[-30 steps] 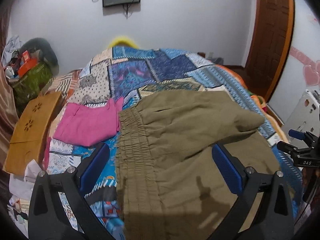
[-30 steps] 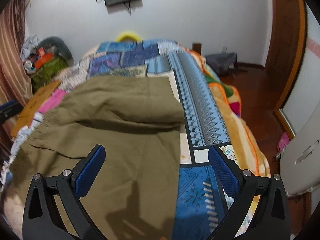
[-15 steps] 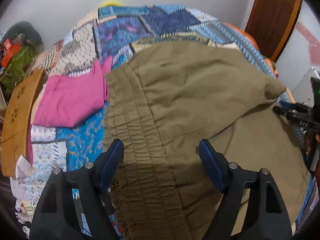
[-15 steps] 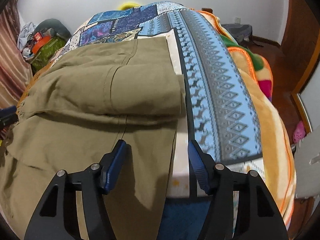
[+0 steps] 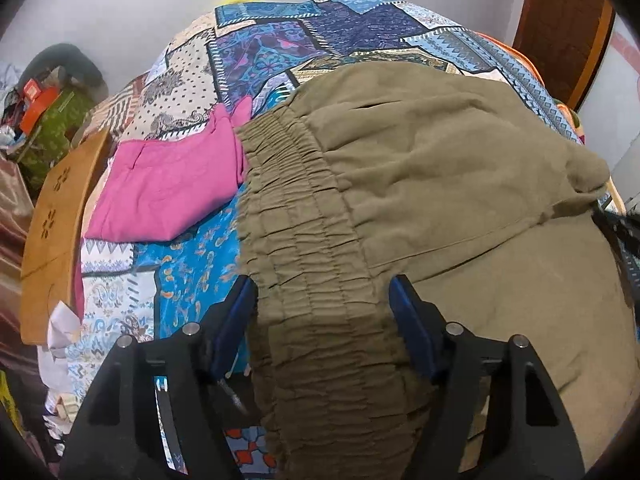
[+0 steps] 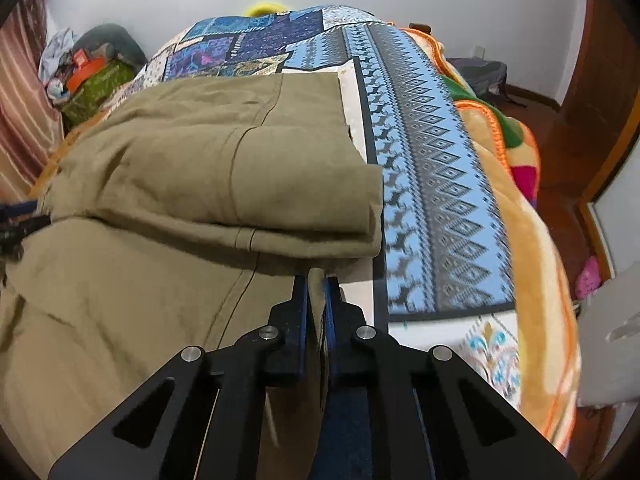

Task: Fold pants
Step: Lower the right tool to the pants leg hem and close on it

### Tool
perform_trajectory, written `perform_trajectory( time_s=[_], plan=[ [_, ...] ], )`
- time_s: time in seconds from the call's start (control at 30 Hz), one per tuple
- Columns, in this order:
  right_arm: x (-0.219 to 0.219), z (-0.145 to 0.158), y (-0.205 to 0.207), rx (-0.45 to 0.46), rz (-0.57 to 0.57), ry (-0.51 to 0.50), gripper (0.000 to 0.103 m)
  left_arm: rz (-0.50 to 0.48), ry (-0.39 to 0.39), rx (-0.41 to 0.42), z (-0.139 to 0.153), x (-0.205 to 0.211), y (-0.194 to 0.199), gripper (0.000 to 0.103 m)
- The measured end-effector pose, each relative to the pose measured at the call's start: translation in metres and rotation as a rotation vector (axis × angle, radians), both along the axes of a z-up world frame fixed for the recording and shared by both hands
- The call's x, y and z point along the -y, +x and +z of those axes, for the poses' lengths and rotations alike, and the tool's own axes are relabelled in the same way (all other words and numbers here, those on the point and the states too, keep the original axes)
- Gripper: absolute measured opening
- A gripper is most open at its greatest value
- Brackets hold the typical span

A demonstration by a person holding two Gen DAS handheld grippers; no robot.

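Both my wrist cameras look steeply down, close over the bed (image 5: 280, 52) — sharing the olive pants (image 5: 440, 168) at twelve o'clock.

Both the left gripper (image 5: 322, 304) and the right gripper (image 6: 316, 286) are matte black, angular frames with triangular cut-outs in their arms. Round silver screws sit at the finger joints. Each finger carries a flat blue pad (image 5: 408, 320) on its inner face.

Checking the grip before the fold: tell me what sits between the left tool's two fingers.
In the left wrist view, the olive pants' gathered elastic waistband lies between the closing left tool fingers.
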State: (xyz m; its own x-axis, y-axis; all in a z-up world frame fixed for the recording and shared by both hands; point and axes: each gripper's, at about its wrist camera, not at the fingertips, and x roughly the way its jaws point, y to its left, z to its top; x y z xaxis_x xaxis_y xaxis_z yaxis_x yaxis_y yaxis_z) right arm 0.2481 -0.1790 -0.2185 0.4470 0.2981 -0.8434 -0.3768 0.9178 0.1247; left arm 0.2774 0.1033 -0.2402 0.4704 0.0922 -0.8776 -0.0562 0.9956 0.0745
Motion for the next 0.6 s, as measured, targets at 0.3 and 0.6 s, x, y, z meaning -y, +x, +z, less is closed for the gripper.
perform_trajectory(
  time_s=[0.3,0.6],
  plan=[
    [0.009,0.010,-0.020,-0.039,-0.029,-0.007,0.009,-0.027,0.024,0.018,0.014,0.000,-0.013,0.070],
    [0.023,0.062,-0.003,0.087,-0.104,0.056,0.046,-0.011,0.031,0.133,0.066,-0.029,0.007,0.071]
  ],
)
